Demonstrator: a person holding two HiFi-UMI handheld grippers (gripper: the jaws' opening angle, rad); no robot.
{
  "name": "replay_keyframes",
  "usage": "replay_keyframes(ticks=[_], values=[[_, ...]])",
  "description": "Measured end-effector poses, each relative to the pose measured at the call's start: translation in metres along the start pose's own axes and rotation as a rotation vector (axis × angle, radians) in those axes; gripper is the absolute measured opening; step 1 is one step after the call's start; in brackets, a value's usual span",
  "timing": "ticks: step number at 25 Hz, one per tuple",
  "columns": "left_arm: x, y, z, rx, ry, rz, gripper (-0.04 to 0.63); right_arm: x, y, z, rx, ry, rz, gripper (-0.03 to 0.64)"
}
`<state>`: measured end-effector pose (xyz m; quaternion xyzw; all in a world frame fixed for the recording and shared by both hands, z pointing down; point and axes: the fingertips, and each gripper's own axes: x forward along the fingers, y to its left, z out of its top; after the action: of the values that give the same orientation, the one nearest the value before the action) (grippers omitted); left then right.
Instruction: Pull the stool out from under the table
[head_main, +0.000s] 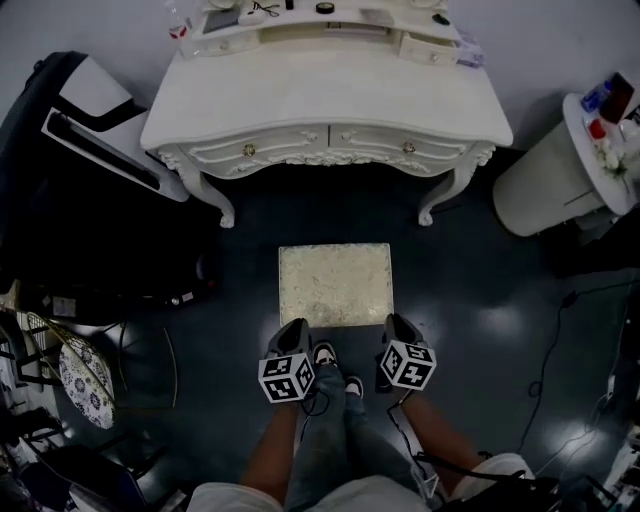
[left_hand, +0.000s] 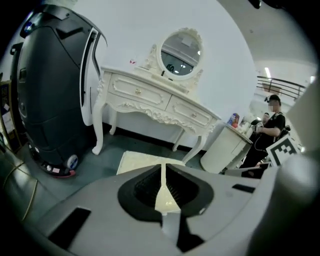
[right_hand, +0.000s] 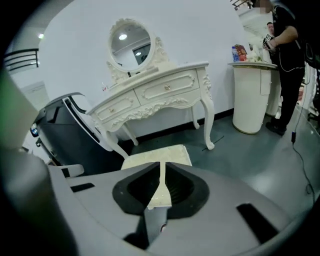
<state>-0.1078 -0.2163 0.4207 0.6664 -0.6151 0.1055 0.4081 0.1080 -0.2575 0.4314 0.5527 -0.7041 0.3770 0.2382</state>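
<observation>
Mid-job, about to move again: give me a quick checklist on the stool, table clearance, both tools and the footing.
1. Stool clear of table: ok, it stands on open floor before the table's legs.
2. Left tool gripping stool: not ok, jaws nearly together at its near edge, clamping nothing.
3. Right tool gripping stool: not ok, same.
4. Room to pull further: not ok, shoes sit right behind the stool.

You found the stool (head_main: 335, 285), square with a cream textured seat, standing level and fully clear of the white carved two-drawer dressing table (head_main: 327, 100), centred just before its front.
</observation>
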Motion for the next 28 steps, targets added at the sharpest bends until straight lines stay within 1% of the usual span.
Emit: replay_keyframes(ticks=[2,4,7,10,13,15,18,21,26,28], values=[[-0.014,-0.02,0.023,0.032,-0.025,-0.042,0.038,-0.02,0.019,0.022,-0.005,-0.031,0.033,0.023],[-0.027,-0.043,0.043,0.067,-0.049,-0.091,0.029,-0.034,0.032,0.04,-0.032,-0.053,0.05,0.02],[-0.049,-0.073,0.07,0.101,-0.081,-0.141,0.021,-0.053,0.047,0.057,-0.062,-0.059,0.066,0.015],[-0.07,-0.096,0.089,0.124,-0.084,-0.138,0.009,-0.076,0.06,0.072,-0.093,-0.064,0.089,0.014],[-0.083,-0.116,0.113,0.189,-0.093,-0.133,0.009,-0.098,0.074,0.095,-0.118,-0.088,0.13,0.012],[-0.092,-0.128,0.129,0.214,-0.114,-0.132,0.009,-0.114,0.081,0.111,-0.124,-0.113,0.153,0.012],[-0.109,-0.146,0.155,0.218,-0.153,-0.129,0.009,-0.14,0.09,0.136,-0.129,-0.164,0.184,0.011],[-0.131,-0.174,0.185,0.22,-0.199,-0.158,0.009,-0.169,0.098,0.163,-0.151,-0.217,0.217,0.008],[-0.165,-0.215,0.233,0.223,-0.318,-0.209,0.009,-0.205,0.109,0.204,-0.198,-0.297,0.245,0.006],[-0.176,-0.224,0.248,0.217,-0.354,-0.209,0.009,-0.215,0.111,0.219,-0.204,-0.328,0.249,0.006]])
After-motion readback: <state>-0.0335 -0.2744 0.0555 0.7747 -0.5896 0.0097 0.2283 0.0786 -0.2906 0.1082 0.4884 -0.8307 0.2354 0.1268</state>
